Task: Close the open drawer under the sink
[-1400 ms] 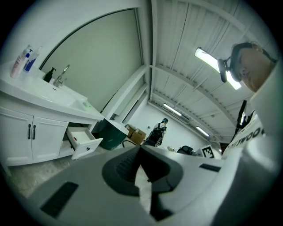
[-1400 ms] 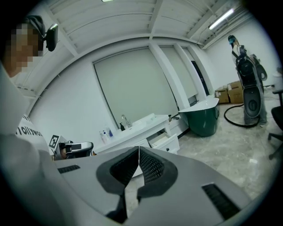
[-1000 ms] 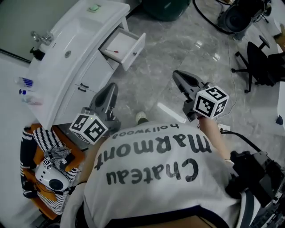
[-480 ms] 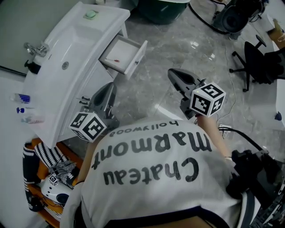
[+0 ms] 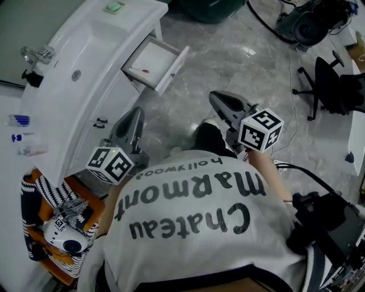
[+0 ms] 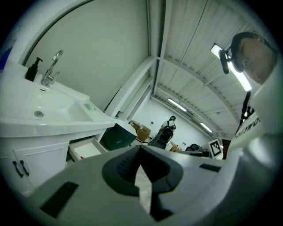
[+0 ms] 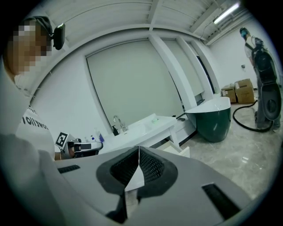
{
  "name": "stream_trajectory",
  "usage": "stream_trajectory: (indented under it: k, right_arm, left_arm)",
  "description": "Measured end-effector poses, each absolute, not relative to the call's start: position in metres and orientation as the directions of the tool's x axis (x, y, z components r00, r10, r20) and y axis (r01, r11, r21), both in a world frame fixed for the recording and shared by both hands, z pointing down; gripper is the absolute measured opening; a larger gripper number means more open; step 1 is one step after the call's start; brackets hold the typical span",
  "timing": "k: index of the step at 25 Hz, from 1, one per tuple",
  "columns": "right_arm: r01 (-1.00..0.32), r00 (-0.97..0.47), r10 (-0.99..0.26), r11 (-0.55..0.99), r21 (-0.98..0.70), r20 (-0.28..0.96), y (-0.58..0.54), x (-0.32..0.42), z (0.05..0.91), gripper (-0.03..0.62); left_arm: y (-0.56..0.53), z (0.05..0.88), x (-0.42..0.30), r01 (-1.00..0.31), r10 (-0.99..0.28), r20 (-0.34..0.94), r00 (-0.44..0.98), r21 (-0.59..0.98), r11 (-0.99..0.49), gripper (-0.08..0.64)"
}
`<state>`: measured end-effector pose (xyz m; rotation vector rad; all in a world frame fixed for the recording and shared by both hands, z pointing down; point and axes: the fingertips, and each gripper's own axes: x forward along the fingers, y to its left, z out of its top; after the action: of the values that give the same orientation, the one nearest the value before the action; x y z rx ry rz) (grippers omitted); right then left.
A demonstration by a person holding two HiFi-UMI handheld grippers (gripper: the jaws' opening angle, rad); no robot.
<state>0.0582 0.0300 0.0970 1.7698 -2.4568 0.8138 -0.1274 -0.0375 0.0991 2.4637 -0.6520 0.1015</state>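
The white sink cabinet (image 5: 74,63) runs along the upper left of the head view. Its drawer (image 5: 153,60) stands pulled out at the cabinet's far end, white inside with a small red thing in it. The drawer (image 6: 86,150) also shows in the left gripper view, and the drawer (image 7: 179,151) shows in the right gripper view. My left gripper (image 5: 136,114) hangs beside the cabinet doors, short of the drawer, shut and holding nothing. My right gripper (image 5: 215,98) is over the floor to the drawer's right, also shut and holding nothing. Neither touches the drawer.
A dark green tub (image 5: 211,8) stands beyond the drawer. A black office chair (image 5: 331,80) and a machine with a hose (image 5: 311,23) are at the right. An orange stool (image 5: 85,199) with striped cloth sits at the lower left. Grey marble floor (image 5: 228,57) lies between.
Both grippers have slid a little left in the head view and stayed shut. A dark leg now shows between them. The drawer is open as before.
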Motion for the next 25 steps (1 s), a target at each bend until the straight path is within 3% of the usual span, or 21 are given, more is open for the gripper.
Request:
stream_trajectory:
  k: [6, 11, 18, 25]
  right_arm:
    - [-0.83, -0.462, -0.818, 0.261, -0.493, 0.343, -0.023, 0.083, 0.124, 0.012]
    - [-0.782, -0.573, -0.734, 0.357, -0.51, 0.364, -0.067, 0.106, 0.146, 0.012]
    - [-0.696, -0.709, -0.586, 0.489, -0.527, 0.393, -0.115, 0.138, 0.197, 0.012]
    - [-0.636, -0.769, -0.477, 0.513, -0.576, 0.425, -0.143, 0.136, 0.286, 0.012]
  left_arm:
    - [-0.052, 0.113, -0.109, -0.537, -0.519, 0.214, 0.828, 0.567, -0.625, 0.008]
    - [-0.054, 0.137, -0.089, -0.642, -0.612, 0.268, 0.744, 0.541, -0.544, 0.008]
    - [-0.06, 0.174, -0.054, -0.732, -0.771, 0.248, 0.587, 0.568, -0.375, 0.008]
    - [-0.062, 0.233, -0.038, -0.772, -0.799, 0.295, 0.524, 0.561, -0.299, 0.008]
